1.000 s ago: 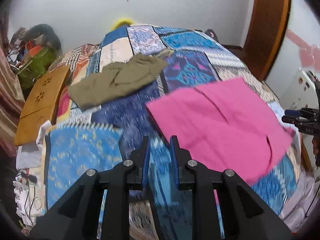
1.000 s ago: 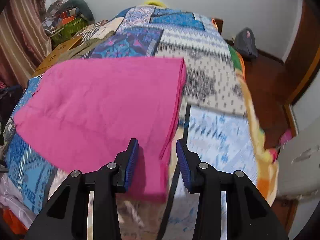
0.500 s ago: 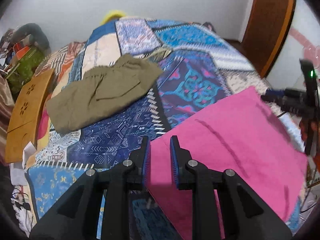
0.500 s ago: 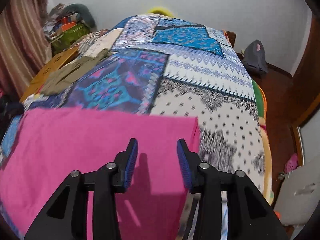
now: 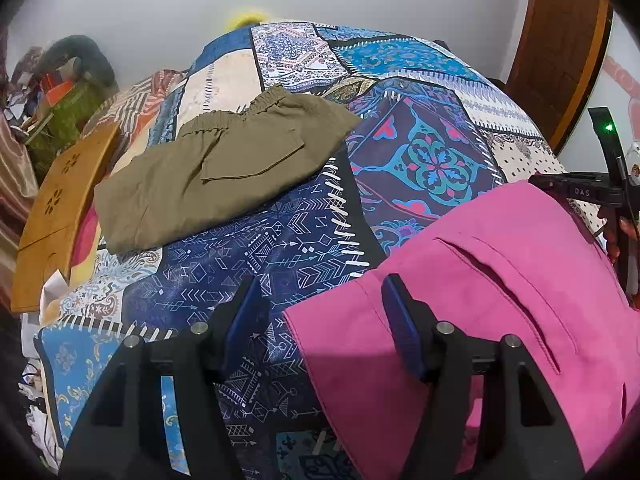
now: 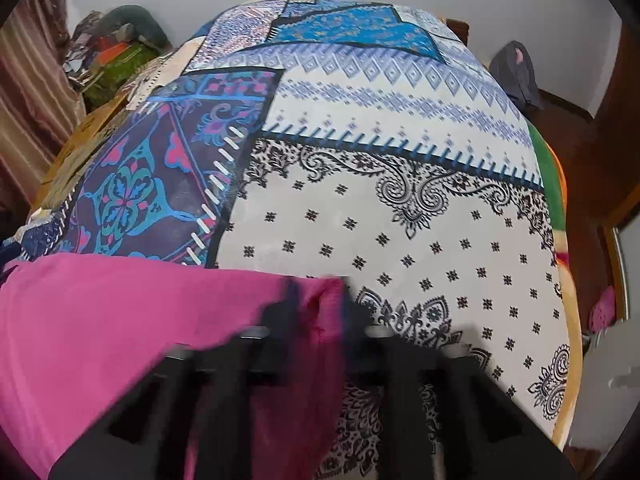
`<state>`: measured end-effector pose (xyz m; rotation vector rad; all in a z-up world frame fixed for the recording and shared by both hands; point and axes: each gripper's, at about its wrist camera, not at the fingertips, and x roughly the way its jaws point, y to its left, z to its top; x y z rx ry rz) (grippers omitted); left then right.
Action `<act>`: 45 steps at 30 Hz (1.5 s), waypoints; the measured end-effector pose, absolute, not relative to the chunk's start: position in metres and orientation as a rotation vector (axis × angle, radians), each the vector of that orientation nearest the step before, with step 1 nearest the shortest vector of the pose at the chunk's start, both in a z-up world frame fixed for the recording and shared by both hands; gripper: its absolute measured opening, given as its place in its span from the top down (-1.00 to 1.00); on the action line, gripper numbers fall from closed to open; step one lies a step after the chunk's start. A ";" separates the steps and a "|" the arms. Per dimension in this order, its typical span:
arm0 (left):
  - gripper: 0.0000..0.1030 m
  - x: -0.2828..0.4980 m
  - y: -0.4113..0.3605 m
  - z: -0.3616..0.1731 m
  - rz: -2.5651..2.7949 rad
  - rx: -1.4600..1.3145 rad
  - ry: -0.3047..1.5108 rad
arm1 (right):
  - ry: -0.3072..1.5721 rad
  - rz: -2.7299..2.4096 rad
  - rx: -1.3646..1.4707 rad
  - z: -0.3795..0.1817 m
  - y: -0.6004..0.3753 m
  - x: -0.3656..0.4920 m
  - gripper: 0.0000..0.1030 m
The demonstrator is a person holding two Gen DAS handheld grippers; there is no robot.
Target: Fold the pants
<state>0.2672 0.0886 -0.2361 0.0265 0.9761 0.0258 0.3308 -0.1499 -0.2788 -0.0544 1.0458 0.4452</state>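
Pink pants [image 5: 500,300] lie on the near part of a patchwork bedspread [image 5: 280,248]. My left gripper [image 5: 320,320] is open, its jaws wide apart over the pants' left corner. In the right wrist view the pants [image 6: 120,332] fill the lower left. My right gripper [image 6: 316,312] is blurred, with its jaws narrowed around the pants' right corner. The right gripper also shows at the far right of the left wrist view [image 5: 584,192].
Folded olive pants [image 5: 216,168] lie farther back on the left of the bed. A wooden board [image 5: 56,208] leans at the bed's left edge, with clutter [image 5: 60,96] behind it. A wooden door [image 5: 560,40] and a dark bag [image 6: 516,76] stand to the right.
The pink pants were drawn toward the near edge of the bed. My left gripper has opened from shut. My right gripper's jaws have come closer together on the pants' corner.
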 end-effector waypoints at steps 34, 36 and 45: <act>-0.18 0.242 0.017 -0.215 -0.125 0.046 1.011 | 1.022 0.715 -0.246 -0.235 -0.065 0.231 0.60; -0.18 0.236 0.022 -0.217 -0.124 0.029 1.009 | 1.043 0.710 -0.198 -0.233 -0.080 0.227 0.60; -0.19 0.185 0.046 -0.212 -0.063 0.039 0.995 | 1.071 0.566 -0.176 -0.233 -0.151 0.180 0.48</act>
